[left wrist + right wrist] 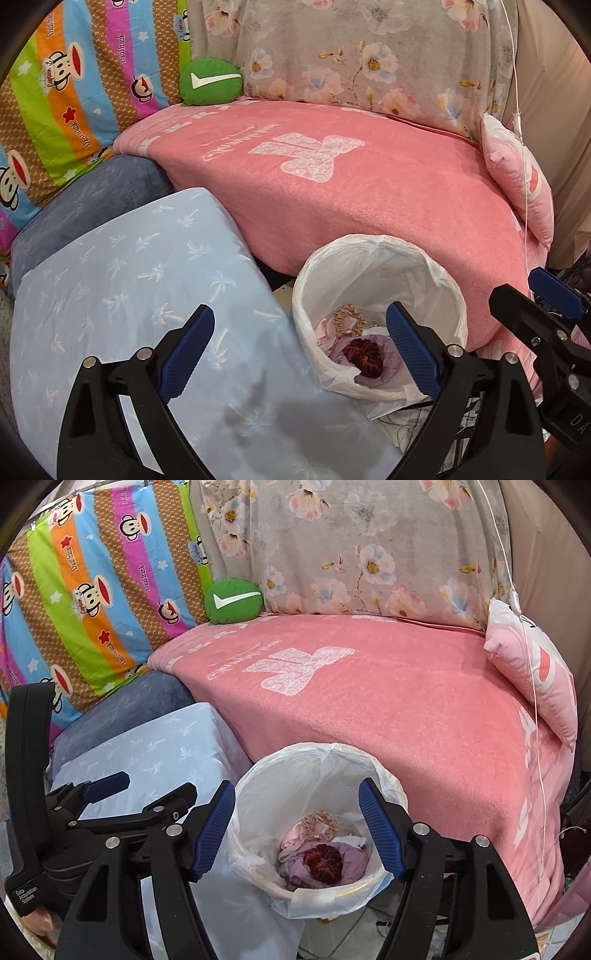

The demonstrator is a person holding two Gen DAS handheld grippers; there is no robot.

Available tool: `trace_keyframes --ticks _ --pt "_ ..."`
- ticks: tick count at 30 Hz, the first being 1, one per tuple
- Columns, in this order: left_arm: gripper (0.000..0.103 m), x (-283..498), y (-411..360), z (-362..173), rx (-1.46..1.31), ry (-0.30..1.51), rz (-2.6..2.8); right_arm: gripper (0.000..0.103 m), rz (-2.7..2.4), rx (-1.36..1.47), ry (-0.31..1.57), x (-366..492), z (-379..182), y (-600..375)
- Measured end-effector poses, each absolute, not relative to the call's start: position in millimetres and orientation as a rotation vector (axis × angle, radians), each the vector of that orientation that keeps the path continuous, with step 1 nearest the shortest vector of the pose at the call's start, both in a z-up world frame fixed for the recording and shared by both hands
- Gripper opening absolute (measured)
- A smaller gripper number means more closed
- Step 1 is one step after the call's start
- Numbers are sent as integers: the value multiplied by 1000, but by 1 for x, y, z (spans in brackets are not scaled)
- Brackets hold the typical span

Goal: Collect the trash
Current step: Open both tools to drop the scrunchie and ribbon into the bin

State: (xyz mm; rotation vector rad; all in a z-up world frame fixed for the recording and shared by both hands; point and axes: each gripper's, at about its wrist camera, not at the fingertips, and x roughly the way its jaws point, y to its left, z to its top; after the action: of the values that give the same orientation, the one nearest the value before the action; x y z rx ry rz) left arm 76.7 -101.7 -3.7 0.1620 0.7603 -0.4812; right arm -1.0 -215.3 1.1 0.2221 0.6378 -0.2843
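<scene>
Both my grippers hang released, nothing between the jaws: left gripper (299,354) over the pale blue cushion (129,295), right gripper (297,830) above the lined bin (258,775). Down in the bin I see a dark red scrunchie (323,862) on lilac cloth (351,856), and a beige scrunchie (319,823) just behind. Beyond lies the pink blanket (406,709), then a green cushion (232,600).
</scene>
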Motion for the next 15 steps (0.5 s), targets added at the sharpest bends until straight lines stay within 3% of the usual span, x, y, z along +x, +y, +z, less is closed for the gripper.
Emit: trace_keyframes --ticks 11,15 --pt "91 66 -92 -9 176 762 -433 75 -283 221 694 -6 -15 -209" --pt "91 64 -89 -12 168 772 -420 84 -287 226 693 -9 -18 -208"
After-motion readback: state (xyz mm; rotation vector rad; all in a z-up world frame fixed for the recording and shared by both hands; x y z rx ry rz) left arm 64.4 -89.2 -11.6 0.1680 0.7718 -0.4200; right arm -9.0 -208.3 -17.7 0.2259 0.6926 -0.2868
